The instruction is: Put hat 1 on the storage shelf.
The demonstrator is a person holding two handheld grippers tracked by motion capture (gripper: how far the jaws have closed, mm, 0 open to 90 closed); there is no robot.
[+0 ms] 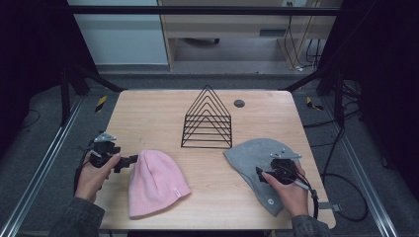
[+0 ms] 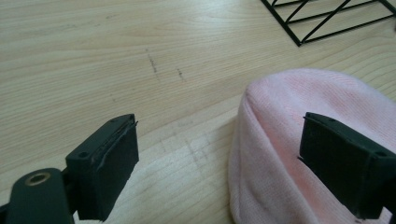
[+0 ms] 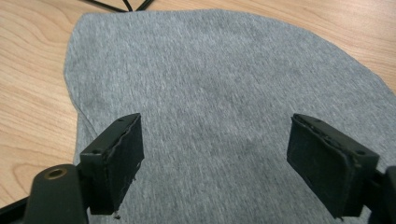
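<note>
A pink knit beanie [image 1: 155, 182] lies flat on the wooden table [image 1: 148, 113], left of centre near the front edge. My left gripper [image 1: 129, 161] is at its upper left corner, open, one jaw over the beanie's [image 2: 299, 140] edge and the other over bare wood. A grey beanie [image 1: 247, 158] lies at the front right. My right gripper [image 1: 259, 174] hovers over it, open, both jaws above the grey fabric [image 3: 215, 93] with nothing pinched.
A black wire rack [image 1: 208, 118] of triangular frames stands at the table's middle, behind both hats; its base corner [image 2: 299, 23] lies beyond the pink beanie. A round grommet [image 1: 239, 103] sits at the back right. Cables trail off the table's right side.
</note>
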